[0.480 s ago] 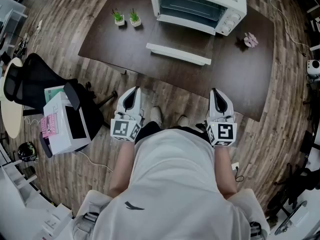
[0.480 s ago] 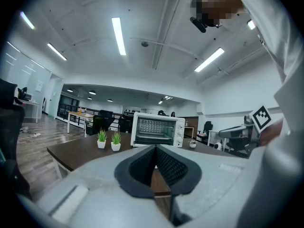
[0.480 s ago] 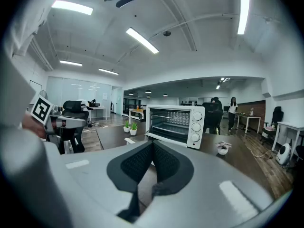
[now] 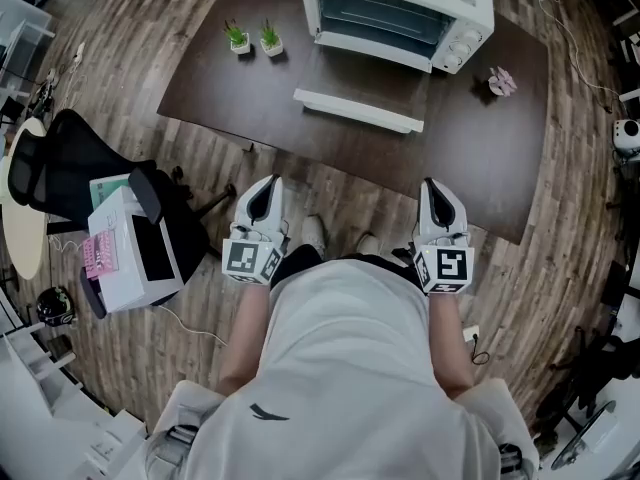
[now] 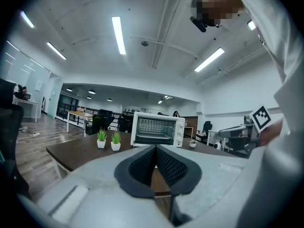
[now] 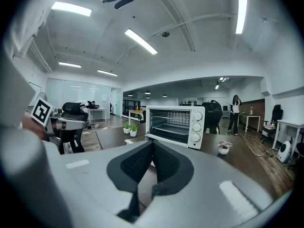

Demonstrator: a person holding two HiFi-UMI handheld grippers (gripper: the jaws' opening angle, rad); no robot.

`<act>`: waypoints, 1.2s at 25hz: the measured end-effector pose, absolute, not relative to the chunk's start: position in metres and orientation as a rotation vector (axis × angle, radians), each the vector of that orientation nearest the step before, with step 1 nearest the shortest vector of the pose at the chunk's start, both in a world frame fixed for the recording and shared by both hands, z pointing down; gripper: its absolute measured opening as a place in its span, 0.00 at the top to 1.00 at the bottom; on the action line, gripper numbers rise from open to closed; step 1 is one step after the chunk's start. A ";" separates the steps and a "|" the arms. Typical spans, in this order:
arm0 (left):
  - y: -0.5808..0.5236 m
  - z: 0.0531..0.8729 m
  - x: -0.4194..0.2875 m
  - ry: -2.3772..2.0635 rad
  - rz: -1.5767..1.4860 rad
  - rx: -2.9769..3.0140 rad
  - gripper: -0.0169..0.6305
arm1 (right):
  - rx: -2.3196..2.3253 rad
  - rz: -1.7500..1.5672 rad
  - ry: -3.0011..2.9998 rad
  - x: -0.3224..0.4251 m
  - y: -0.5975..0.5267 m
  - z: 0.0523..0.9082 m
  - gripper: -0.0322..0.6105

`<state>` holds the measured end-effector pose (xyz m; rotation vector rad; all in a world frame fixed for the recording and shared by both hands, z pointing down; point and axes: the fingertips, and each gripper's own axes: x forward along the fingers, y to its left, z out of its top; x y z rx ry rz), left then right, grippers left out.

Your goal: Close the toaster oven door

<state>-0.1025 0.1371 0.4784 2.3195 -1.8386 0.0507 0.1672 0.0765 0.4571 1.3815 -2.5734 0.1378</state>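
Left tongs (image 4: 264,186) and right tongs (image 4: 432,188), both closed and empty, hover short of the tabletop (image 4: 480,168), facing the toaster oven (image 4: 400,8) with its door (image 4: 357,109) folded down

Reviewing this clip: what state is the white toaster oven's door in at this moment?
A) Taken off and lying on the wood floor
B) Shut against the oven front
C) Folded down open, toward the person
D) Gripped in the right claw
C: the white toaster oven shows its bare wire racks, and its white-edged door lies folded down in front of it over the dark brown table.
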 end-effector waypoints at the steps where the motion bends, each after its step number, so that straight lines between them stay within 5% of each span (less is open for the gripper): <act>1: 0.137 0.478 -0.103 -1.836 0.049 2.322 0.98 | 1.378 0.135 -2.576 0.166 0.077 0.457 0.95; 30: 0.023 0.488 -0.186 -1.659 0.082 2.412 0.98 | 1.578 0.236 -2.364 0.121 -0.002 0.484 0.95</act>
